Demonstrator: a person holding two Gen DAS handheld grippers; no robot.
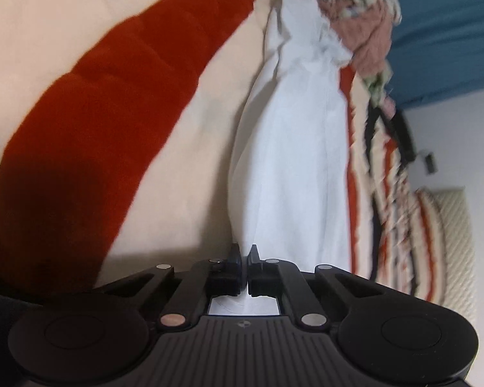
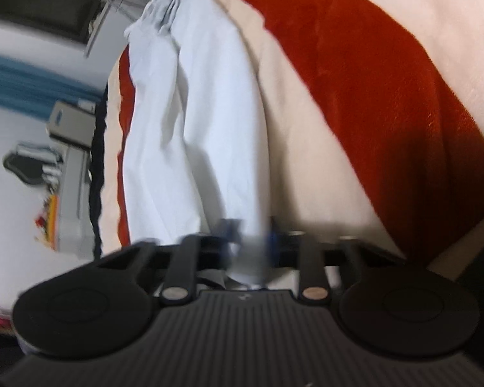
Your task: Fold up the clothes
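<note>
Both claws, left & right, clamped on white garment; mid-stretch over striped blanket. Next: lay flat.

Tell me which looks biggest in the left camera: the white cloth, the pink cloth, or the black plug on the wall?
1. White cloth, biggest.
2. Pink cloth.
3. Black plug, tiniest, though it is farther away, which shrinks it.
</note>
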